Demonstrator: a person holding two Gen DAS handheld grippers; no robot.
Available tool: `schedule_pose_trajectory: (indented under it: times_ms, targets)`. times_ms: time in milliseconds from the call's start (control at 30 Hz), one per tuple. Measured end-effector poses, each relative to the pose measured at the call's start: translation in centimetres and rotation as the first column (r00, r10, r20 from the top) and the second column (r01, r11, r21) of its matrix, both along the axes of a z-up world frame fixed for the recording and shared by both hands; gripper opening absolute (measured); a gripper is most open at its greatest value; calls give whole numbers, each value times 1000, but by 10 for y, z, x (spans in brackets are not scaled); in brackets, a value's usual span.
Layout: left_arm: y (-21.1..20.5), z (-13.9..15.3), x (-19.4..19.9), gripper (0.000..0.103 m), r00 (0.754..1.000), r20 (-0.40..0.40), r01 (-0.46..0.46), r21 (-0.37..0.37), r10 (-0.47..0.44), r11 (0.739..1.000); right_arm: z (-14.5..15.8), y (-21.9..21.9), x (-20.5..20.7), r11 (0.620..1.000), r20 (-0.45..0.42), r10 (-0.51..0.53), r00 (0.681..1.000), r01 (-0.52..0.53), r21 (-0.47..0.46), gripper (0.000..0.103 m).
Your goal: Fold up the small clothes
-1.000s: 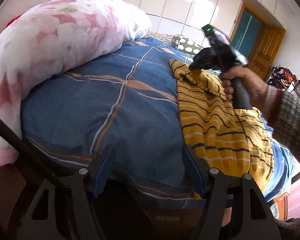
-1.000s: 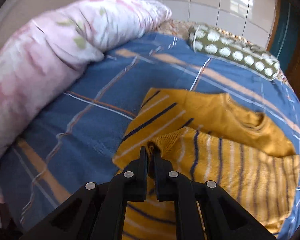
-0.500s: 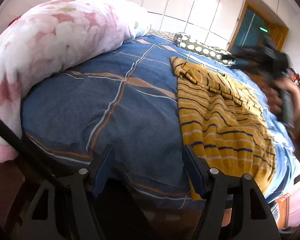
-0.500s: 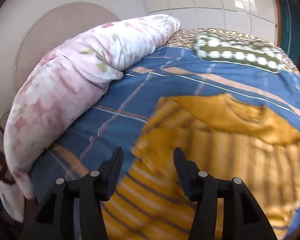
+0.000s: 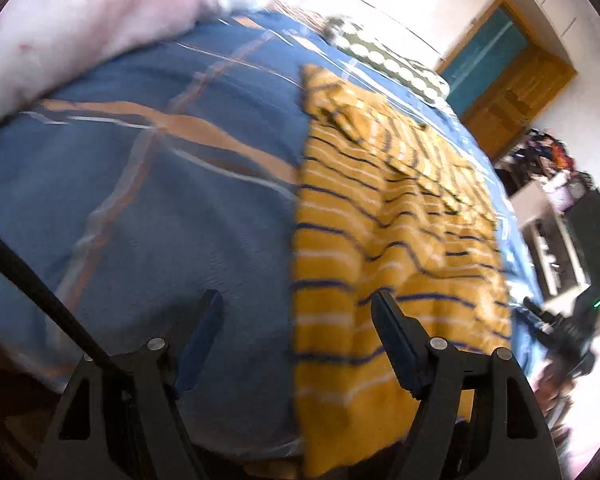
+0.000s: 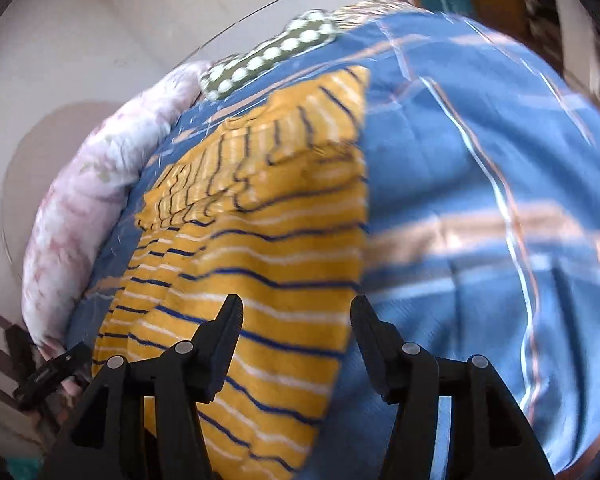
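Reading left to right: pink floral quilt (image 5: 80,32) along the bed's left edge; blue plaid bedsheet (image 5: 140,200); yellow striped sweater (image 5: 380,240) lying flat on the bed, its hem at the near edge and its collar toward the dotted green pillow (image 5: 384,60) at the far edge. Your left gripper (image 5: 296,320) hovers over the sweater's left border, jaws opening, gripping nothing. Your right gripper (image 6: 296,320) hovers over its right border, jaws likewise opening, empty.
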State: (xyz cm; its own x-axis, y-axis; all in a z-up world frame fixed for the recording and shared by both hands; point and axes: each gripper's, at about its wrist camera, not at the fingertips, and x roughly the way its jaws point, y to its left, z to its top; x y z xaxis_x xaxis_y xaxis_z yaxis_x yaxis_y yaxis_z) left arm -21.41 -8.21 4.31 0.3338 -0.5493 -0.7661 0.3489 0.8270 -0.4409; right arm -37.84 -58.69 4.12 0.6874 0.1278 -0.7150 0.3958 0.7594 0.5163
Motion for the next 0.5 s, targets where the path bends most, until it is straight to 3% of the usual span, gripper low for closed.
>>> schedule_pose_trajectory:
  times_ms: [100,200,267,367,500]
  targets:
    - [-19,-8,15,74,999,-33,21,-18,-21,1000,-21,3,-2,994,23,15,1000,-17,106,61]
    - [-28,-12,20,67,996,-79,24,-76,-31,997,-27,14,4,992,52,33,998,-39,123,62]
    - [-30,-16,17,65,993,-110,21,-119,-34,993,-28,19,6,986,76,59,995,-70,149,62]
    - [-31,-19,3,56,995,-92,17,-115,-28,993,-34,26,7,974,102,93,990,-111,196,62]
    - [-21,-23,-16,55,991,-131,-1,-193,-25,981,-38,31,-2,952,150,104,983,-142,271,62]
